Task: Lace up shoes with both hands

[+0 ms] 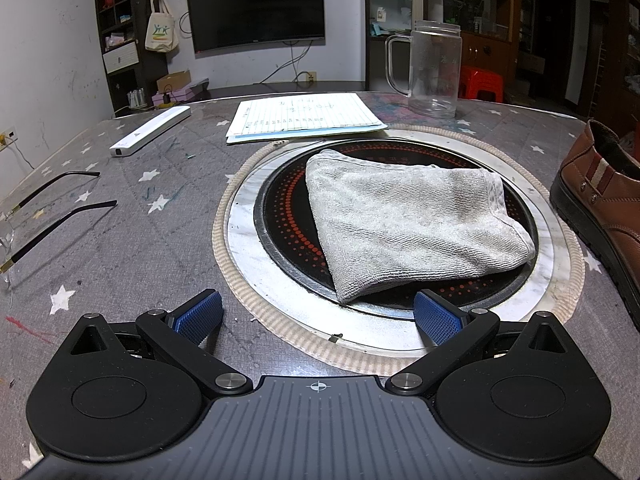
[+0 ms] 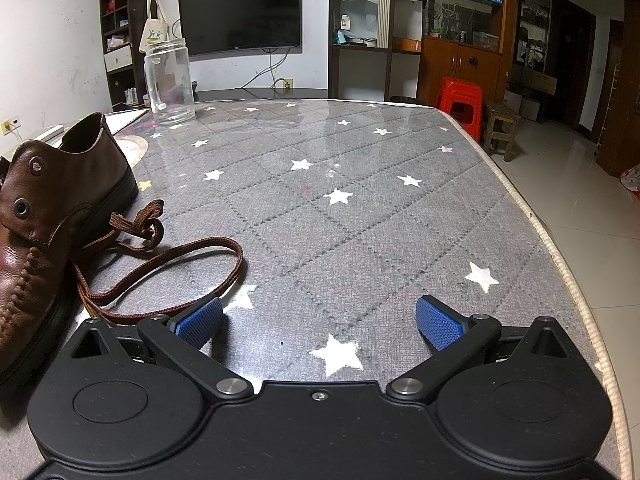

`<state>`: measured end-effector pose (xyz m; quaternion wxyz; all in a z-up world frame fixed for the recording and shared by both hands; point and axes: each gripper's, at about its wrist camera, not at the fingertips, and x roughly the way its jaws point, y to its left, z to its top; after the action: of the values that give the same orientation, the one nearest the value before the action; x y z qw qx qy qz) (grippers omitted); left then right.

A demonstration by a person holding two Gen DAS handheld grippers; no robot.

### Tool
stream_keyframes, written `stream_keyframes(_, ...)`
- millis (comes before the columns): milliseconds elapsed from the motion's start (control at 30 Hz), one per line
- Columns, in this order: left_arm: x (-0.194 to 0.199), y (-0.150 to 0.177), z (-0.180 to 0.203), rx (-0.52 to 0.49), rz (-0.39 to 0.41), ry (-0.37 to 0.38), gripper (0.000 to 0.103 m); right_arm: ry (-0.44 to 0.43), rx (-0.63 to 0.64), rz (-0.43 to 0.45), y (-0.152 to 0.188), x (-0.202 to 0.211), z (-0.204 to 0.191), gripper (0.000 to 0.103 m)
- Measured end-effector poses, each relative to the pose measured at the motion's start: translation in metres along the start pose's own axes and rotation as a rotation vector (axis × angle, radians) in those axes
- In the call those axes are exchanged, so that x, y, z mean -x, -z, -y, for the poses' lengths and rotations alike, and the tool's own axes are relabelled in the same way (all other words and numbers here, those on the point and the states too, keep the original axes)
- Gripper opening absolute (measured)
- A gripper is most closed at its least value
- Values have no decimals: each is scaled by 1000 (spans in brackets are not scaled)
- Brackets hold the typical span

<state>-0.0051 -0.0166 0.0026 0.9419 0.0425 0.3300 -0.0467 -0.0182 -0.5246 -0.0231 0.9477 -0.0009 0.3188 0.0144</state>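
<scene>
A brown leather shoe (image 2: 44, 216) stands at the left edge of the right wrist view, heel away from me, with empty eyelets showing. Its brown lace (image 2: 168, 256) lies loose in loops on the table beside it, reaching close to my right gripper's left pad. My right gripper (image 2: 320, 320) is open with nothing between its blue pads, to the right of the shoe. In the left wrist view the same shoe (image 1: 600, 200) sits at the far right edge. My left gripper (image 1: 318, 314) is open and empty, low over the round hob's rim.
A grey folded towel (image 1: 408, 224) lies on a round black hob (image 1: 280, 216) set in the star-patterned table (image 2: 360, 208). Papers (image 1: 304, 118), a clear handled jar (image 1: 434, 68), a white bar (image 1: 150, 130) and spectacles (image 1: 48, 216) lie around. The table's right edge (image 2: 560, 248) drops to the floor.
</scene>
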Motion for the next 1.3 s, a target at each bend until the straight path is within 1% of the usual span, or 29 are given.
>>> stream_keyframes(1300,0,0,0,2,-1,1,103,-4,-5,0,0,-1,-3,103)
